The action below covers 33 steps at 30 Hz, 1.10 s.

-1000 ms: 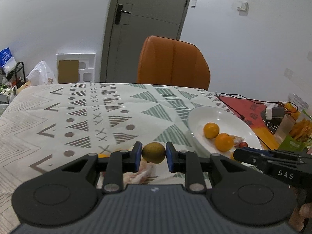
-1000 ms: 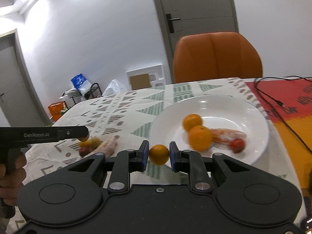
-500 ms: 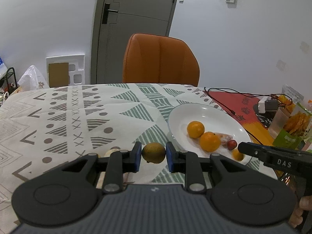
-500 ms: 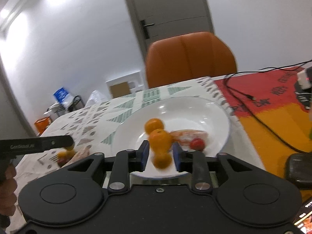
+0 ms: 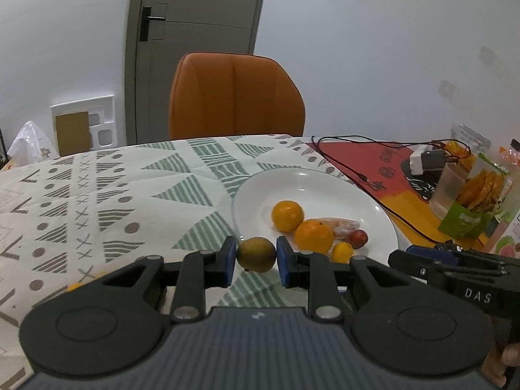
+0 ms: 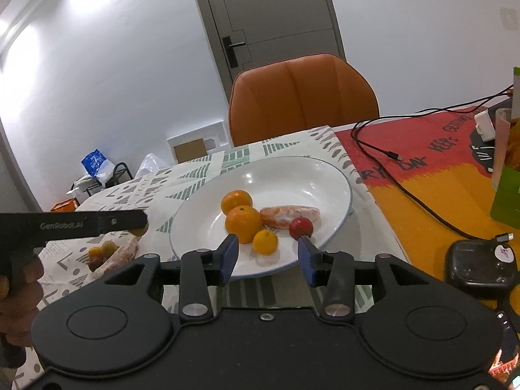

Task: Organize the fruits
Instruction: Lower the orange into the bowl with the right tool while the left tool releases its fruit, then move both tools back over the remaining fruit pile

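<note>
Fruit is being gathered onto the plate (image 6: 338, 178): the right hand-held gripper (image 6: 267, 256) stands wide over a small orange (image 6: 265, 242) lying there, while the left hand-held gripper (image 5: 256, 260) grips a greenish fruit (image 5: 256, 254) short of the rim, likely needing a carry over and release.

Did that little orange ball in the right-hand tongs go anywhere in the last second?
Yes. The small orange fruit has left the right tongs, now open, and lies on the white plate beside the bigger orange.
</note>
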Motion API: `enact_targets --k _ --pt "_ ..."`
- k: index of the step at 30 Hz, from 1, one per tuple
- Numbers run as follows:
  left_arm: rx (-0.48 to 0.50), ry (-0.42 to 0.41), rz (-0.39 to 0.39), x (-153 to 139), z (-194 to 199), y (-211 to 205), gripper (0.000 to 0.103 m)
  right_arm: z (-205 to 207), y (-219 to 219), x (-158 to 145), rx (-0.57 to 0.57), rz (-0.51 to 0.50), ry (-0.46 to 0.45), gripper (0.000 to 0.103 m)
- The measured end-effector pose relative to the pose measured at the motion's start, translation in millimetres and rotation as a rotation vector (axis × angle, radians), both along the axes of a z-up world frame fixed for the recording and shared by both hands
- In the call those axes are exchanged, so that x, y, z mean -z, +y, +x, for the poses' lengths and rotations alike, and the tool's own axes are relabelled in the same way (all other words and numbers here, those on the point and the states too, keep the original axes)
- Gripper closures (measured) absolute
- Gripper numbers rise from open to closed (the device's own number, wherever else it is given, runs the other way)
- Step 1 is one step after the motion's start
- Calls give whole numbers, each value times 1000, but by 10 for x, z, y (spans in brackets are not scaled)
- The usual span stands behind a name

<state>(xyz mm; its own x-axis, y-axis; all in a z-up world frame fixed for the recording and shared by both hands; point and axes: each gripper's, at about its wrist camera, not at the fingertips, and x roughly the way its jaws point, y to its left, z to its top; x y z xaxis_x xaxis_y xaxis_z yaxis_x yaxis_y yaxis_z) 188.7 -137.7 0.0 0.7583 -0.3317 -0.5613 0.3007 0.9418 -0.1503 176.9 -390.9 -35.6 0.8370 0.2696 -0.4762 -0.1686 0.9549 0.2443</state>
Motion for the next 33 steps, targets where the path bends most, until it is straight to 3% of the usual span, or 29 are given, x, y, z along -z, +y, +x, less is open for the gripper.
enact_targets --k 13,18,23,27,30,32,33 --pt "40 -24 16 -78 62 -330 78 -83 -119 1 6 21 -5 61" --pt "14 -34 12 -177 96 -303 72 -120 -190 -25 17 31 -13 61" --pt "2 -44 53 -186 44 -259 54 -125 -185 -27 18 35 -17 61" --pt "-21 -50 72 -185 -8 -178 47 -126 -152 -20 13 45 -11 61" --pt "-47 -45 83 -195 -30 -102 45 -138 -103 -24 14 42 -8 51" --pt "-72 -47 81 -198 -47 -30 32 -160 -64 -42 11 37 -18 44" --pt "-85 -55 78 -201 -66 15 30 -166 -44 -51 6 36 -22 40"
